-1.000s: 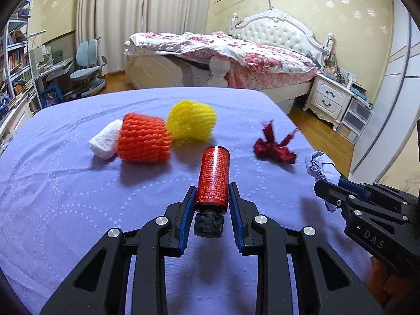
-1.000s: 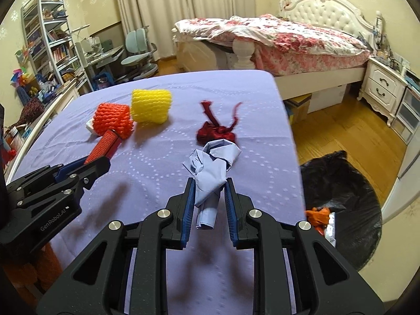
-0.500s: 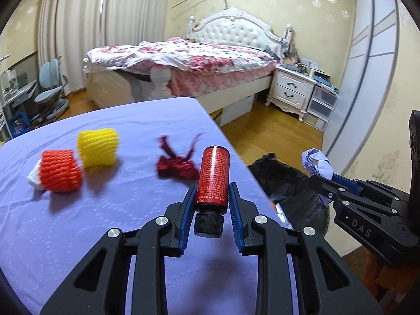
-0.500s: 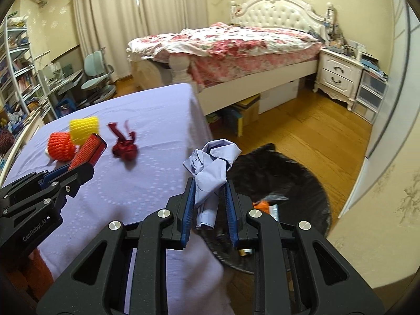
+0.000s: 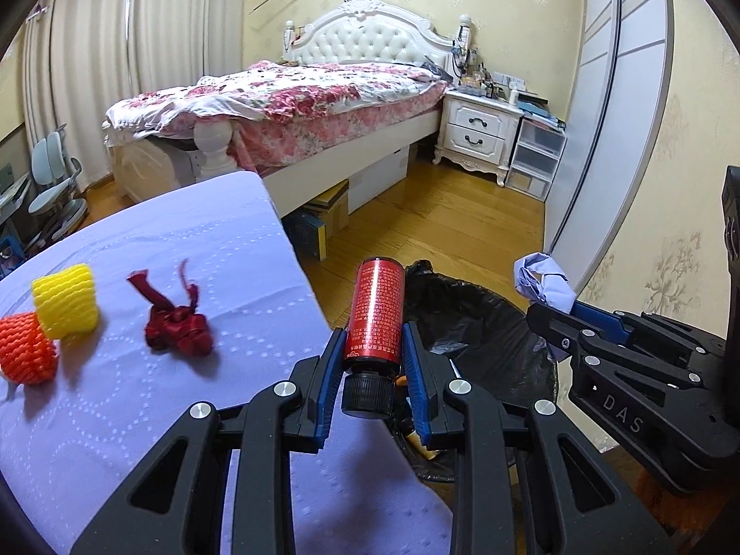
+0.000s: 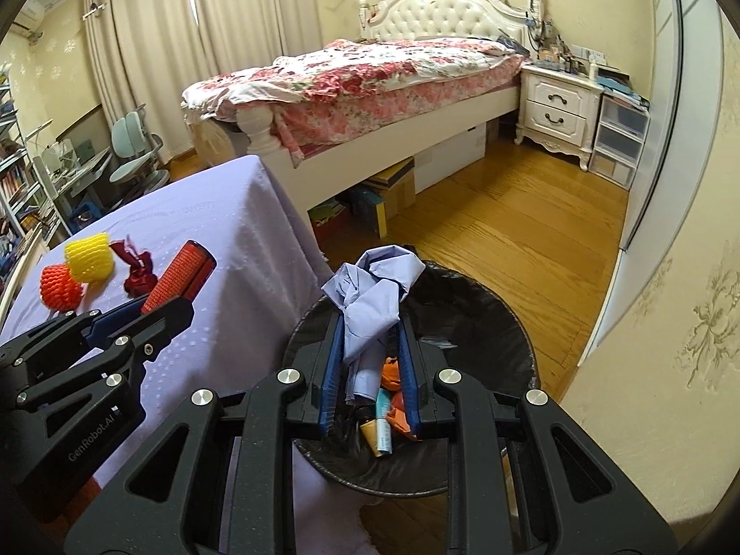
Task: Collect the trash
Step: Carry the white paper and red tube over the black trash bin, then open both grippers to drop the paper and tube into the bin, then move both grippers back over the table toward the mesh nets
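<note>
Markings – R tool "DAS" | L tool "GenRobot.AI" | can txt unreadable

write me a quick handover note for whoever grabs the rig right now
Left gripper: shut on the red bottle, at the table edge beside the bin.
Right gripper: shut on the crumpled blue paper, over the black-lined trash bin.
Done: some trash already lies in the bin.
Left: release the paper, then the bottle. On the purple tablecloth remain the yellow foam net, orange foam net and dark red ribbon.
</note>
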Demonstrator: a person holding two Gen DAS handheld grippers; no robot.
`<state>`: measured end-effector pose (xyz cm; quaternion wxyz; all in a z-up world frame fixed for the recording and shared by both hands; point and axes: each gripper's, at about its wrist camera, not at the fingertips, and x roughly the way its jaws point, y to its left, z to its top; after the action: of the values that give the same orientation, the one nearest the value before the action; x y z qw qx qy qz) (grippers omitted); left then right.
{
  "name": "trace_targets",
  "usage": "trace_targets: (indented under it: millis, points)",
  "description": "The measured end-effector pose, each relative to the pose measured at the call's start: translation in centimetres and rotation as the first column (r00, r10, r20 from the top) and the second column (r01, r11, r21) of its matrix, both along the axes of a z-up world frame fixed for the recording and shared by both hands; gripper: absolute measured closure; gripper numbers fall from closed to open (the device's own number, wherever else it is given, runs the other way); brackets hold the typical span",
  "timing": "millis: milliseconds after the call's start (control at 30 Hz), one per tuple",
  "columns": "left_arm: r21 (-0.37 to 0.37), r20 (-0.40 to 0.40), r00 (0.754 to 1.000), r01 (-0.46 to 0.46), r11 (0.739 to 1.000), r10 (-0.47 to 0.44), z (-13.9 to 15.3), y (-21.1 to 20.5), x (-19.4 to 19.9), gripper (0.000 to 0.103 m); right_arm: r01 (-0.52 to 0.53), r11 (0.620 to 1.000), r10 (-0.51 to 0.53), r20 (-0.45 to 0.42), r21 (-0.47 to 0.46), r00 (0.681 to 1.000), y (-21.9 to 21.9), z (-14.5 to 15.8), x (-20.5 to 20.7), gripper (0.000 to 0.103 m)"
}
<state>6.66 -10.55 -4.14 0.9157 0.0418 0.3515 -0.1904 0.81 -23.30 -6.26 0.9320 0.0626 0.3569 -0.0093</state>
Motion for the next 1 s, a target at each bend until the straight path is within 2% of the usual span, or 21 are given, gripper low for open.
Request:
trace_targets:
  millis: [467,700,733,800,1000]
  points:
    - [0.041,-0.019,0.999,0.032,0.999,-0.031,-1.0,-4.0,2.0,0.075,0.058,0.998,-0.057,-0.023,0.028,0.998,-3.0,-1.3,1.2,0.081]
    - [0.045,-0.041,0.999,0.033,0.998,-0.031,-1.2,-4.3,2.4,0.073,0.078,0.997,-0.077,-0.026,0.026,0.997,-3.7,-1.7,1.5,0.079]
    - [0.044,-0.043,0.999,0.029,0.999,-0.027,-1.2,-4.3,2.4,0.068,0.082,0.996,-0.081,-0.026,0.028,0.996,-3.8,-1.8,1.5,0.079]
    - [0.041,-0.038,0.999,0.014,0.999,-0.013,-1.2,-4.0,2.4,0.048,0.093,0.995,-0.093,-0.026,0.024,0.995,-3.9,-1.8,1.5,0.072]
    - [0.037,-0.014,1.0,-0.013,0.999,0.013,-0.8,-3.1,1.9,0.031,0.116,0.993,-0.115,-0.023,0.021,0.993,-4.1,-1.7,1.3,0.057]
